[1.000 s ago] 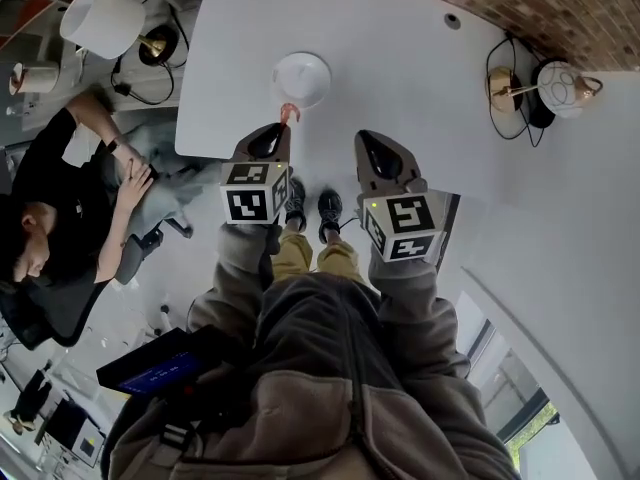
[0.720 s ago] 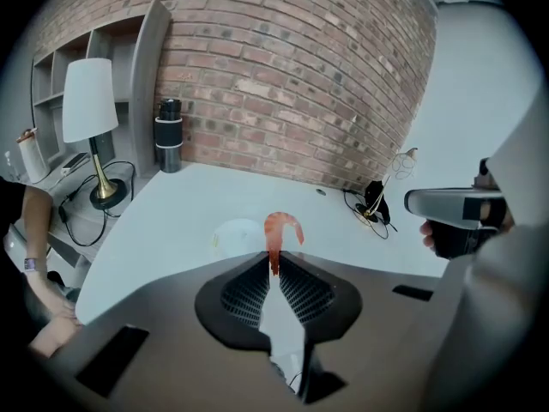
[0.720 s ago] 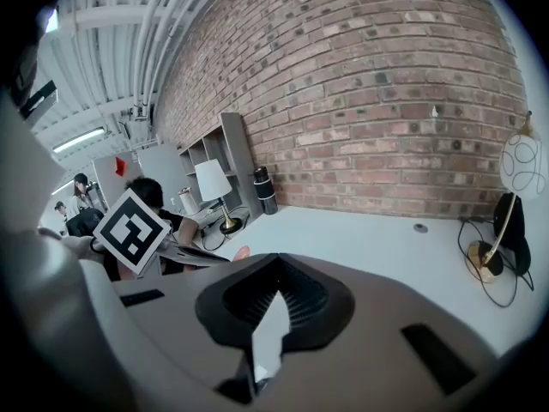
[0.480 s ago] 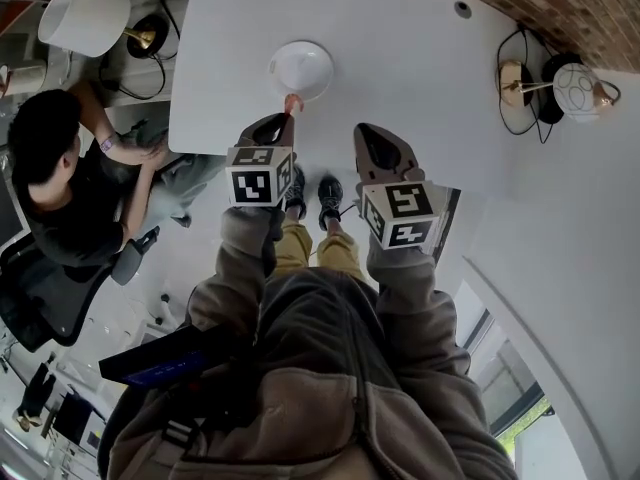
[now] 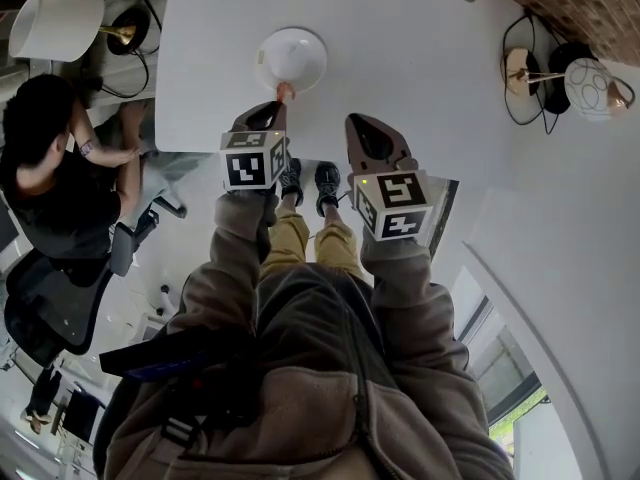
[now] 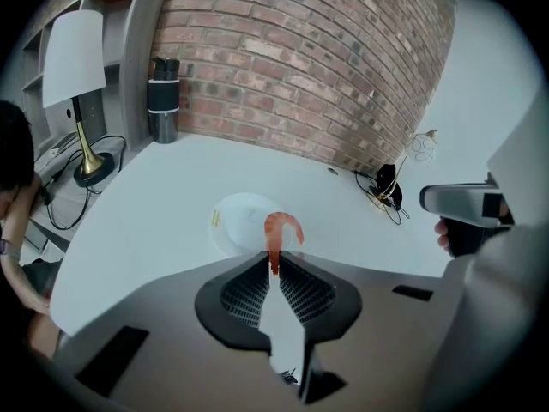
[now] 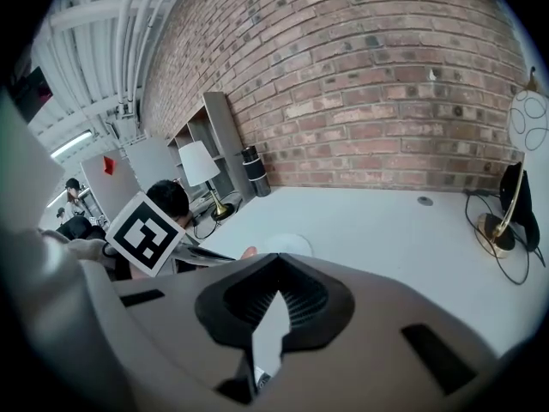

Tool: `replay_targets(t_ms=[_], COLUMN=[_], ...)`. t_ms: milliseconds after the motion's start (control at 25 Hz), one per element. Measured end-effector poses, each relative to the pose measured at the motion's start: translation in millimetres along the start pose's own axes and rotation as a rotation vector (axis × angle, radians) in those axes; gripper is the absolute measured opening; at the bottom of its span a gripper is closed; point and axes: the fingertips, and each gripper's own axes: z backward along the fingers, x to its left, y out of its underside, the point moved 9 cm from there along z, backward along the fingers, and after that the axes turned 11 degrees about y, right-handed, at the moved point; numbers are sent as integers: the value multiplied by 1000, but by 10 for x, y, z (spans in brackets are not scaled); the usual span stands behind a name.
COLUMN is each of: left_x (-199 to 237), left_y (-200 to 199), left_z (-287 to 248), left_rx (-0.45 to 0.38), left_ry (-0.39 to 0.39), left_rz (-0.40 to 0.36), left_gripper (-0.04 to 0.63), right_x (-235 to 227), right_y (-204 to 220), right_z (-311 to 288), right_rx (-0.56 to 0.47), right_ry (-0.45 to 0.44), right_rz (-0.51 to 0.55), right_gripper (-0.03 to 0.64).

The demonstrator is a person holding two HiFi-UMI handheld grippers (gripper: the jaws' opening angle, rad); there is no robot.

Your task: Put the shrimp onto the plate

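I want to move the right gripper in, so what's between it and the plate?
Only bare white table, as the head view shows between the right gripper and the plate; the shrimp hangs off to one side.

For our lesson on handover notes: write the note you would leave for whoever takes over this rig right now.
Left gripper: shut on the shrimp, pinching its tail end, with the curled body sticking out ahead of the jaws.
Right gripper: shut, nothing in it, held beside the left one and off the table.
Plate: empty, on the table just ahead of the left gripper. In the head view the shrimp sits at the plate's near rim.
Done: shrimp picked up and brought to the plate.
Left: move it over the middle of the plate, lower, open the jaws, pull back.
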Motion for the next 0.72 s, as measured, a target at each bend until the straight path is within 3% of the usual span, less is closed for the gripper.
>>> replay_targets(t_ms=[720], left_x=[310], left_y=[-1], left_z=[-512], left_rx=[75], left_ry=[-20], left_rz=[-19], left_gripper=[38], right_x=[-144], right_y=[163], right_z=[-166], right_rx=[28], right_ry=[31], right_rz=[-57], right_gripper=[2])
